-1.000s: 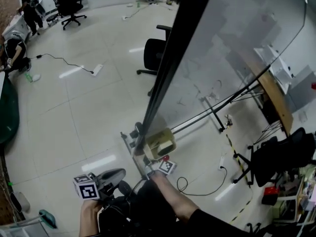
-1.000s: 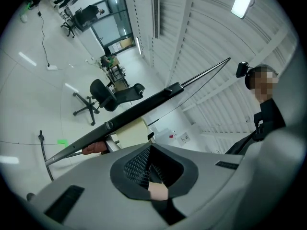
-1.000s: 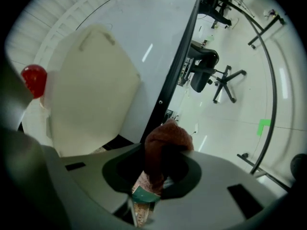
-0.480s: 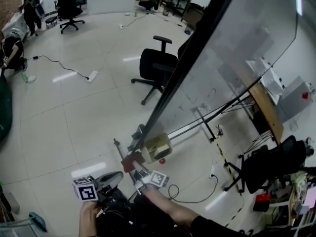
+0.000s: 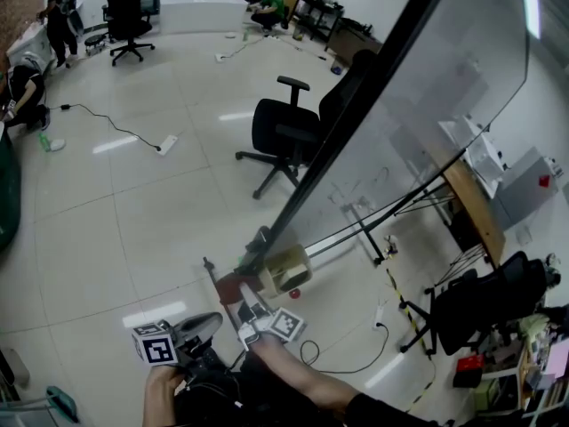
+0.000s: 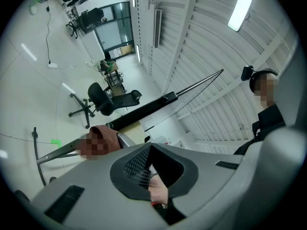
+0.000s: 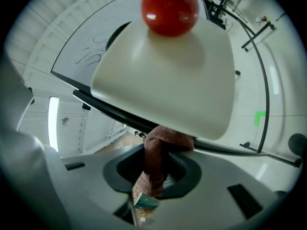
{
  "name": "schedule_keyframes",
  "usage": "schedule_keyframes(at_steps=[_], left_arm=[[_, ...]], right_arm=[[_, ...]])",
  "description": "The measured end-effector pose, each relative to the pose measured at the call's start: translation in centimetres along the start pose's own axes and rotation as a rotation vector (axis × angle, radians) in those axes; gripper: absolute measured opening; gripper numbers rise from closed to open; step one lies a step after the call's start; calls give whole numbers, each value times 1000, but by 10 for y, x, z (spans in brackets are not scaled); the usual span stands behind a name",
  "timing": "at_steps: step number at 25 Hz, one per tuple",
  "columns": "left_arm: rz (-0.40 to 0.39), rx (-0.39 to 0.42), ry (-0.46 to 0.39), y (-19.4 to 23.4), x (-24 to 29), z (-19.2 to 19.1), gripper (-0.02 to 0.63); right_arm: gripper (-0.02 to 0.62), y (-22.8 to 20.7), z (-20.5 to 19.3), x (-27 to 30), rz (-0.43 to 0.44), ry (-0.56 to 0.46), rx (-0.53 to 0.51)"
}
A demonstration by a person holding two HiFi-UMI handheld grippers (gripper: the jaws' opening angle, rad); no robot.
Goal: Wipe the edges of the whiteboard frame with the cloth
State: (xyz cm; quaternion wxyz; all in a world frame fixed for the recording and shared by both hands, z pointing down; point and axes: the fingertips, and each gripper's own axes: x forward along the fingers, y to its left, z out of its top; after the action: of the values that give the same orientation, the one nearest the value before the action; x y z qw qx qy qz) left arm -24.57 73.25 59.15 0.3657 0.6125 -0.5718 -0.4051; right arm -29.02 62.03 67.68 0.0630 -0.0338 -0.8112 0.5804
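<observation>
Here the right gripper (image 5: 244, 314) pinches the brown cloth (image 7: 156, 169) against the whiteboard frame (image 5: 378, 60), left gripper (image 6: 151, 162) closed empty.

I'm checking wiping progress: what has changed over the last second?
The right gripper, shut on the brown cloth, drew back from the beige box. The cloth now shows left of it, at the whiteboard frame's bottom corner. The left gripper stayed shut and idle.
</observation>
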Motion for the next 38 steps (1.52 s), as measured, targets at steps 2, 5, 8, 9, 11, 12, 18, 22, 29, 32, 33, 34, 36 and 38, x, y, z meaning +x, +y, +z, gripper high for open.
schedule_keyframes(at_steps=[2,5,8,9,11,12,18,22,29,32,33,34,36,38], left_arm=[[-9,0,-4,-1,1,2,-5],[-8,4,-12,-4,2,7,-5],[-40,20,-17,-10,4,11,-5],[-41,35,-15,-12,4,14,-5],[-37,67,-11,-15,4,20,-5],[-39,75,-12,-16,5,22,-5],[-81,57,-26,-25,6,24,-5],[-107,74,-31,-36,6,30,-5],[-131,96,-29,-43,9,35,-5],[-139,117,-20,-43,10,35,-5],[-142,125,-19,-44,10,36,-5],[-146,126,-21,-44,10,36,-5],[-152,120,-27,-47,10,38,-5],[-155,132,-27,-48,9,39,-5]], right_arm=[[92,12,3,-1,2,-20,49],[92,32,13,-2,2,-50,72],[92,51,18,-2,9,-82,139],[92,56,20,-2,10,-95,164],[92,66,24,-2,16,-120,218],[92,70,26,-3,20,-131,243],[92,104,38,-3,76,-175,336],[92,125,46,-7,116,-187,356],[92,164,60,-13,197,-201,357],[92,178,66,-16,224,-207,359],[92,183,69,-17,237,-211,357],[92,191,72,-19,257,-216,345],[92,214,79,-22,310,-215,268],[92,236,81,-22,328,-169,106]])
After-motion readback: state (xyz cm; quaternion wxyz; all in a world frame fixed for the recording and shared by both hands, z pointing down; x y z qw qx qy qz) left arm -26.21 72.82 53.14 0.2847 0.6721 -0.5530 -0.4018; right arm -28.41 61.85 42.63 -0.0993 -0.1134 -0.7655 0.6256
